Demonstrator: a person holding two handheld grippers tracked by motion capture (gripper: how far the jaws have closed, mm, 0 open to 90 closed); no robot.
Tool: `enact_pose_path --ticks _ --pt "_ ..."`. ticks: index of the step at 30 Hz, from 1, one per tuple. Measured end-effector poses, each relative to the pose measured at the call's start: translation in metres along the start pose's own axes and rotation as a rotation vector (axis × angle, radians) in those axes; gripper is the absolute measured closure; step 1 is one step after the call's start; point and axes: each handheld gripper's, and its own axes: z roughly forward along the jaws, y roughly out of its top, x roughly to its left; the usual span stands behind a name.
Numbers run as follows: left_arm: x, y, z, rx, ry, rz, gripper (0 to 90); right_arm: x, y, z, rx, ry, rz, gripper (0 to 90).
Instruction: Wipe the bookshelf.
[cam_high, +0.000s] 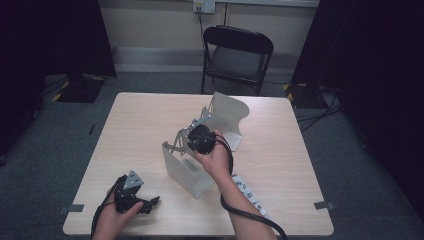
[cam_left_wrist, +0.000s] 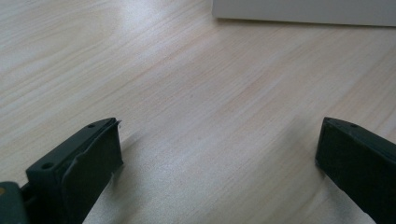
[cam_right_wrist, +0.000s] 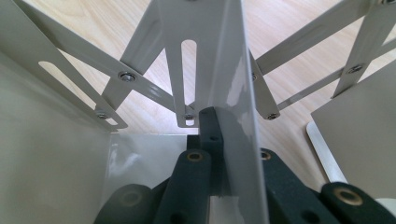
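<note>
The desk (cam_high: 145, 125) is a pale wood square with a black folding chair (cam_high: 236, 55) beyond its far edge. At the desk's middle stands a grey metal rack (cam_high: 192, 172), an expanding file holder: flat plates joined by slotted, riveted scissor arms, with a curved end plate (cam_high: 228, 112) toward the far edge.

The rack looks stiff, thin-walled and fairly light, its painted sheet probably slick. The arms would likely fold or stretch under a push, so a plate's top edge seems the best hold, away from the pivots.

The right claw (cam_high: 199, 136) is over the rack's middle. In the right gripper view its jaws are closed on an upright plate (cam_right_wrist: 219, 70), one on each face.

The left claw (cam_high: 150, 202) rests near the desk's front left corner, well apart from the rack, jaws spread wide over bare wood and holding nothing.
</note>
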Motion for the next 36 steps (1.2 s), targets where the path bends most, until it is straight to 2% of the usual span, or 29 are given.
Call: enact_pose_path --ticks 5,22,29,36 --pt "0.000 0.000 0.000 0.001 0.000 0.002 0.0 -0.003 -0.001 -0.007 -0.044 -0.016 -0.001 89.8" --pt "0.000 0.000 0.000 -0.002 0.000 -0.002 0.0 -0.017 -0.005 -0.025 -0.063 -0.052 -0.001 89.7" --pt "0.000 0.000 0.000 -0.002 0.001 -0.003 0.0 -0.025 -0.007 -0.033 -0.067 -0.058 0.020 89.6" --pt "0.000 0.000 0.000 -0.004 0.005 -0.009 0.1 -0.032 -0.008 -0.040 -0.069 -0.069 0.021 89.7"
